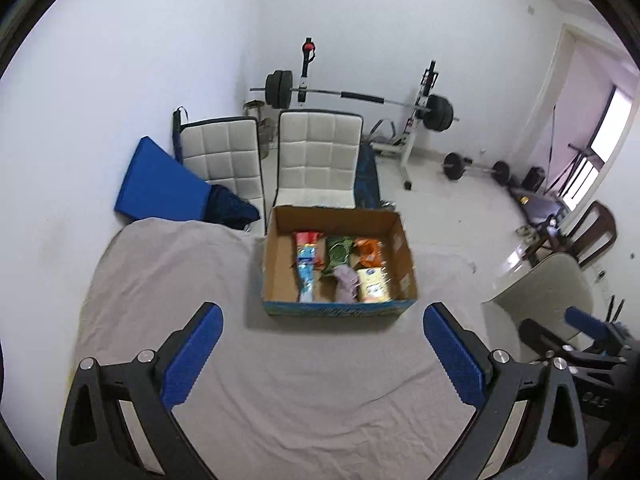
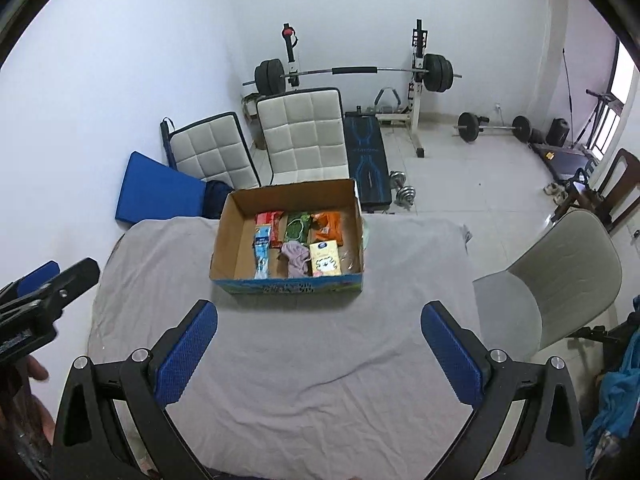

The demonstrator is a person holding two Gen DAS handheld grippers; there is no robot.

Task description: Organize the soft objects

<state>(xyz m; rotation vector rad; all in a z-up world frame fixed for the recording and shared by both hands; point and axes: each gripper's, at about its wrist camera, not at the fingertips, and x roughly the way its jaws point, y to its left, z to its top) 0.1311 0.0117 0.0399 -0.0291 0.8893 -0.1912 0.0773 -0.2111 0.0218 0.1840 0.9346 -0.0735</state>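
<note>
Nearest: left gripper (image 1: 322, 336) w/ jaws spread wide, nothing btwn them, hanging above the grey sheet (image 1: 304, 392) that covers the table. Right gripper (image 2: 319, 330) same: jaws wide apart, empty, also over bare sheet. Both sit well back from the cardboard box (image 2: 236, 240), which stands mid-table toward the far edge. Inside, packed to the box's right side: a long blue-and-red packet (image 2: 262, 254), green packet (image 2: 298, 226), orange packet (image 2: 326, 227), crumpled lilac cloth (image 2: 295, 262), yellow pack w/ cartoon print (image 2: 325, 262). Left third of box floor is bare. No loose items visible on the sheet, so prob. either the start or the end of sorting; can't tell which. If more is due, next move = reach fwd into box, pinch one soft item from above. Beyond: two white chairs (image 2: 300, 136), weight bench.
</note>
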